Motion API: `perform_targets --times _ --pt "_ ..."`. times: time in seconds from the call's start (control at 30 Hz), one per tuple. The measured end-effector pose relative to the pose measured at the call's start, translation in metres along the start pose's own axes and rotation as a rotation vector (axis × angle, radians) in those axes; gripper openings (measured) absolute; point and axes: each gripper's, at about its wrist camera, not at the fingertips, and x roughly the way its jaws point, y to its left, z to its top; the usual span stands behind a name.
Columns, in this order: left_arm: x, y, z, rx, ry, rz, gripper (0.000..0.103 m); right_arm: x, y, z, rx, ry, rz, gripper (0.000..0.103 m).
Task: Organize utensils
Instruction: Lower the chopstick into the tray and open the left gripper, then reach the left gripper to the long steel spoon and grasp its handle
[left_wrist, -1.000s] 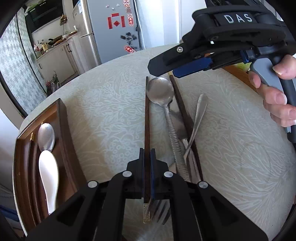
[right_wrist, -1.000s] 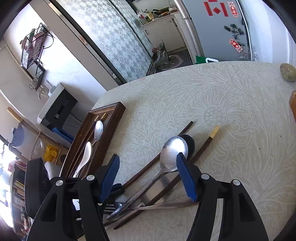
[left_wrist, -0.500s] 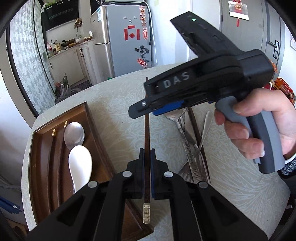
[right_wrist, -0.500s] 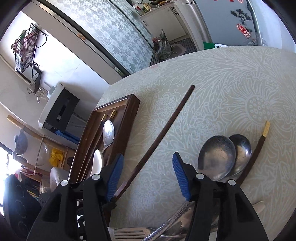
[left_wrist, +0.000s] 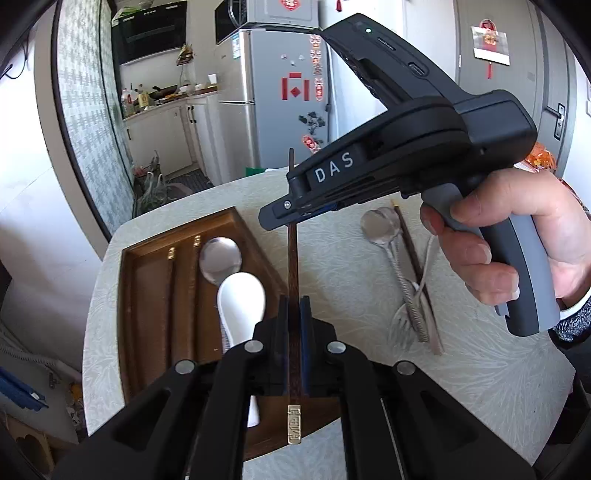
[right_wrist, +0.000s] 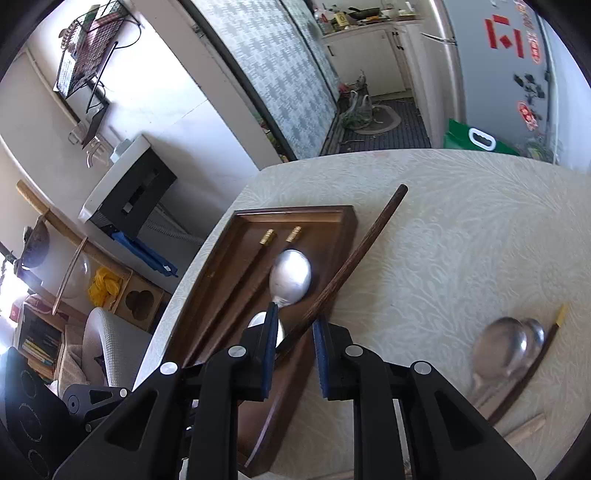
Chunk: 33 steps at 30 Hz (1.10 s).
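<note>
A left gripper (left_wrist: 293, 321) clamps a dark wooden chopstick (left_wrist: 292, 258) between its blue pads, holding it in the air above a round table (left_wrist: 480, 369) with a pale patterned cloth. The chopstick's gold-capped end hangs below the jaws at 6 o'clock; its tip points to 12 o'clock. A right gripper (right_wrist: 294, 354), held in a person's hand (left_wrist: 517, 243), crosses the chopstick from 3 o'clock. Its jaws have just been closing and stand narrow around the chopstick; whether the pads press it cannot be told. At 9 o'clock lies a wooden tray (left_wrist: 127, 295) holding two gold-capped chopsticks, a metal spoon (left_wrist: 220, 258) and a white spoon (left_wrist: 242, 299). At 3 o'clock, loose utensils (left_wrist: 410, 291) lie on the table.
</note>
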Motion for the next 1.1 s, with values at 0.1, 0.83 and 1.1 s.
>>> perform_targets --times 0.1,0.83,1.1 --pt "-0.001 0.023 -0.007 -0.039 0.013 0.034 0.006 0.026 0.018 0.008 -0.032 0.027 0.016 0.019" --pt "0.029 0.058 -0.035 -0.111 0.082 0.143 0.045 -0.037 -0.037 -0.021 -0.051 -0.018 -0.082 0.066" --pt "-0.011 0.012 -0.013 -0.058 -0.036 -0.020 0.078 -0.085 -0.112 -0.051 0.057 -0.056 -0.170 0.066"
